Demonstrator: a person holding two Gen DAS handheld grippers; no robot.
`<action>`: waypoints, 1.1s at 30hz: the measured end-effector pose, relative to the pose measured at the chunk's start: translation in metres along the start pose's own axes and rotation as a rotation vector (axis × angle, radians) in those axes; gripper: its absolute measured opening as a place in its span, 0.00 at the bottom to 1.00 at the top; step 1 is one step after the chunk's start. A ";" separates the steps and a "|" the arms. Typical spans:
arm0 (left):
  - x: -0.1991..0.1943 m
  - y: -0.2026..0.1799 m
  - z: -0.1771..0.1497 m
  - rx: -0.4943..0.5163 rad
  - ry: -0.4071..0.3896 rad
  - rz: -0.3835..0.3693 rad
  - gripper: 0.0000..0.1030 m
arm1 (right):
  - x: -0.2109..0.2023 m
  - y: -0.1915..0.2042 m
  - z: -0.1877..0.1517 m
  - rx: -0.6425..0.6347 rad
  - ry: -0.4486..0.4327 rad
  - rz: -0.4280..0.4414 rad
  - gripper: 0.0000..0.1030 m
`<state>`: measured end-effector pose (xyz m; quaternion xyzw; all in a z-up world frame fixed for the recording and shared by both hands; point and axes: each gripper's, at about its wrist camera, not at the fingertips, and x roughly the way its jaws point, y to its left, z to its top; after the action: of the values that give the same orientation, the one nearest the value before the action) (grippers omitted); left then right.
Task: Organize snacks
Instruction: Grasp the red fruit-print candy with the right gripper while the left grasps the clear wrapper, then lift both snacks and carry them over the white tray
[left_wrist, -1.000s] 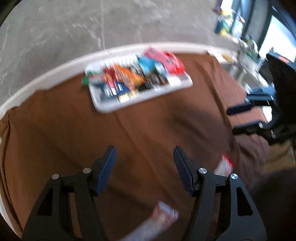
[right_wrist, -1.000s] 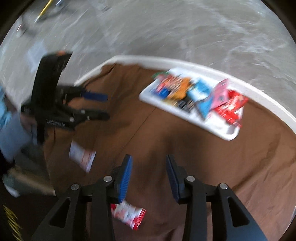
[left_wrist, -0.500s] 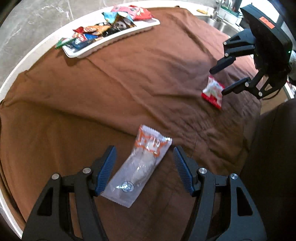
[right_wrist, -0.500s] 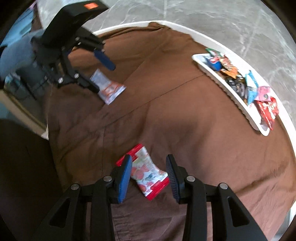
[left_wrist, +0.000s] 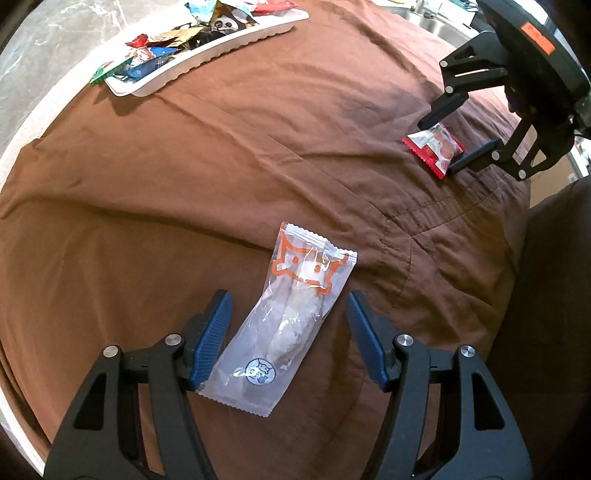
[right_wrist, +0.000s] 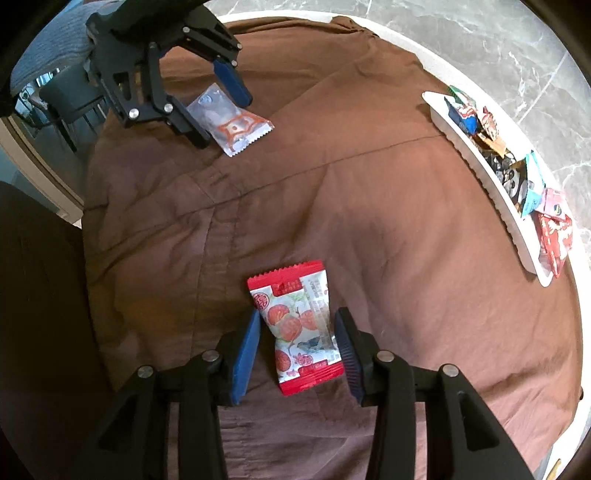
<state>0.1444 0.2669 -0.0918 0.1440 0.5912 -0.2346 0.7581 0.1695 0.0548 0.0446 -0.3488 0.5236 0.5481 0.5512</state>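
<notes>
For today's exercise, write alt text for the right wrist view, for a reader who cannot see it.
The open right gripper straddles a red-and-white snack packet lying on a brown tablecloth. At upper left, the left gripper brackets a clear packet; a white tray of snacks sits at right.

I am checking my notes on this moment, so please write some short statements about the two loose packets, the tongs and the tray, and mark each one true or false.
1. The clear packet lies between the fingers of the left tongs. True.
2. The right tongs are shut tight on the red packet. False: their jaws stand open on either side of it, and it lies flat on the cloth.
3. The tray holds several snacks. True.
4. The clear packet bears a green print. False: the print is orange.
5. The two loose packets touch each other. False: they lie apart on the cloth.
</notes>
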 end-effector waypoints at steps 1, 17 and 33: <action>0.003 0.001 0.002 0.002 0.005 -0.005 0.60 | 0.000 -0.001 0.001 0.008 0.003 0.006 0.43; 0.001 0.006 0.004 0.014 -0.016 0.003 0.31 | 0.000 -0.024 0.005 0.147 -0.011 0.044 0.34; -0.010 0.006 -0.001 -0.117 -0.073 -0.061 0.28 | -0.016 -0.072 0.003 0.404 -0.098 0.163 0.31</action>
<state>0.1452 0.2744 -0.0823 0.0726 0.5801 -0.2278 0.7787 0.2425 0.0424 0.0465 -0.1608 0.6220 0.4908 0.5886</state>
